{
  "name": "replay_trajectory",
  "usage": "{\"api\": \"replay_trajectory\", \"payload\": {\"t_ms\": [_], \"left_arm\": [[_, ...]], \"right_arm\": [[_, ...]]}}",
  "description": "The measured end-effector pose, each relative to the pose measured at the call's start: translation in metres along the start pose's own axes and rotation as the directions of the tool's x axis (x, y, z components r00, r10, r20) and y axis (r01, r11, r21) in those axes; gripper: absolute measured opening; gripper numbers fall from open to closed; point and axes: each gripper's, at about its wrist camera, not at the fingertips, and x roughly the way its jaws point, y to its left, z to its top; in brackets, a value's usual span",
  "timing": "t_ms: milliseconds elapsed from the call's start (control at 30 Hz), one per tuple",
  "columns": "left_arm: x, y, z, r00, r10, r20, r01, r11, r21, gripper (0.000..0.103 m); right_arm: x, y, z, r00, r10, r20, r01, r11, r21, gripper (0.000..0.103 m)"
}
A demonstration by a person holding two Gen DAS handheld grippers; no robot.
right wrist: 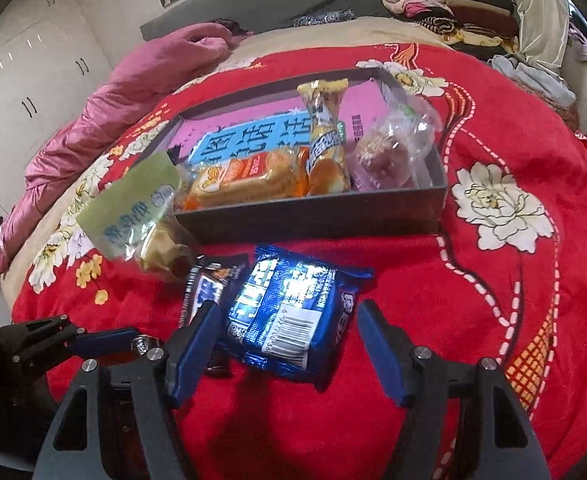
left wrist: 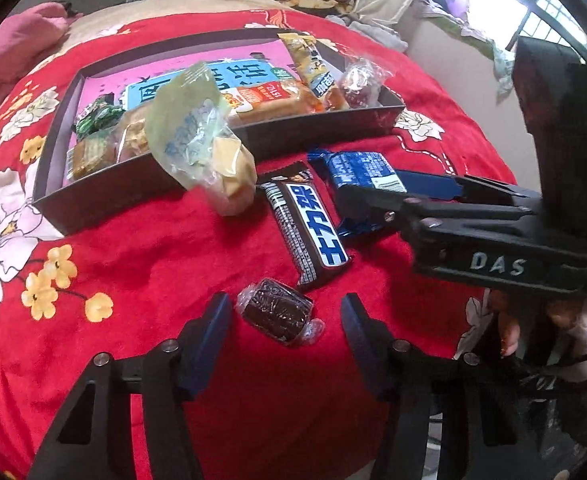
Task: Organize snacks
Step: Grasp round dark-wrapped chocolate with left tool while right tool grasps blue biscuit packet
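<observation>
snacks still to be boxed lie on the red floral blanket, just in front of the dark shallow cardboard box that already holds several wrapped cakes. your left gripper is spread open with the small round chocolate cookie in clear wrap lying between its fingers, untouched. your right gripper is also open, its fingers either side of the glossy blue foil biscuit packet, which lies nearer the box than the cookie. between them the long dark chocolate bar wrapper runs with its long axis pointing at the box wall. the green-and-clear bagged pastry leans over that wall. each gripper looks nearest its own item, so closing seems the next call.
</observation>
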Motion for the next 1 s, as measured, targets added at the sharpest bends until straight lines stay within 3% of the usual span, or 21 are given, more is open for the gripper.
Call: {"api": "replay_trajectory", "payload": {"t_ms": [167,500,667,767,1000], "left_arm": [[0.005,0.002,0.001,1.000,0.001,-0.001,-0.001,1.000,-0.001,0.052],[0.009,0.007,0.000,1.000,-0.012,-0.003,0.012,1.000,-0.014,0.046],[0.013,0.004,-0.001,1.000,-0.002,-0.010,0.002,1.000,0.001,0.045],[0.013,0.002,-0.001,1.000,0.005,-0.016,-0.004,1.000,0.013,0.041],[0.010,0.003,0.000,1.000,-0.022,-0.022,0.022,1.000,0.010,0.038]], "right_arm": [[0.006,0.012,-0.001,0.998,-0.067,0.012,0.068,0.994,-0.085,0.070],[0.009,0.006,0.001,0.995,-0.095,0.005,0.095,0.994,-0.061,0.068],[0.022,0.013,0.002,0.993,-0.119,0.000,0.119,0.988,-0.101,0.067],[0.018,0.007,0.005,0.996,-0.089,0.002,0.089,0.993,-0.072,0.061],[-0.004,-0.013,0.007,0.999,-0.010,0.033,0.009,1.000,0.028,0.060]]}}
